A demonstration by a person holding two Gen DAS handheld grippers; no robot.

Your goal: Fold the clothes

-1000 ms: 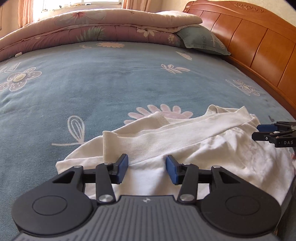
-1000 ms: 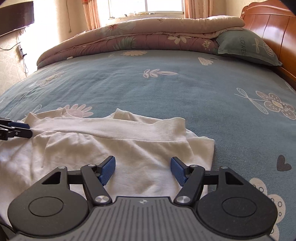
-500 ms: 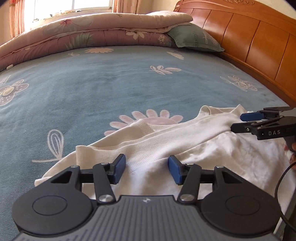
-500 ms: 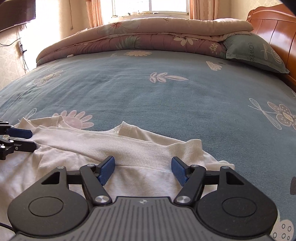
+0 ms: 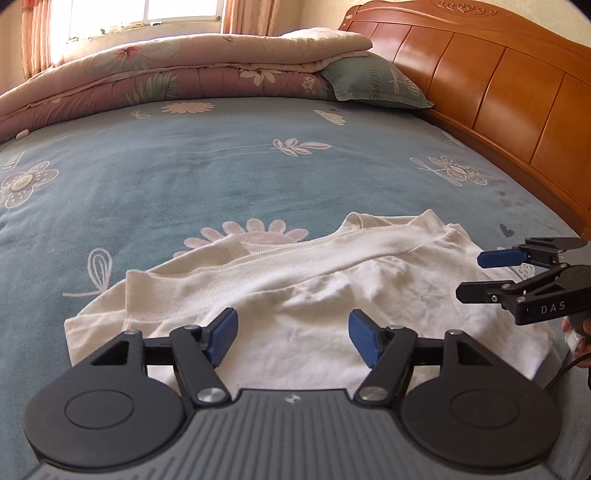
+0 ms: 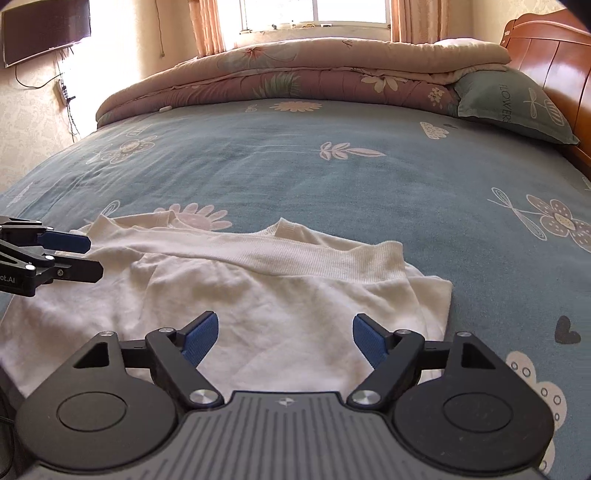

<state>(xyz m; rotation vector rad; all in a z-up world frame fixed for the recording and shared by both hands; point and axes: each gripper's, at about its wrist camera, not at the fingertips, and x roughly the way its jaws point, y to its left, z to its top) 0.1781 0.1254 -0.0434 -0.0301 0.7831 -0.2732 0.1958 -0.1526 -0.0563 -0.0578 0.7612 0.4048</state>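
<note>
Left wrist view: left gripper [image 5: 291, 341] jaws opening, empty, as are the right gripper [image 6: 284, 341] jaws. White sweater [image 5: 332, 295], just released, lies folded on the bed [image 5: 221, 177] beneath both. Fold laid!

Strong daylight pours through the curtained window [image 6: 314, 14] at the far end, blown out to white glare. The blue flowered bedsheet [image 5: 184, 177] is evenly lit, with soft shadows in the folds of the white knit garment [image 6: 258, 295]. Both views are sharp; fisheye bending curves the glossy wooden headboard [image 5: 498, 85], and corners vignette dark.
</note>
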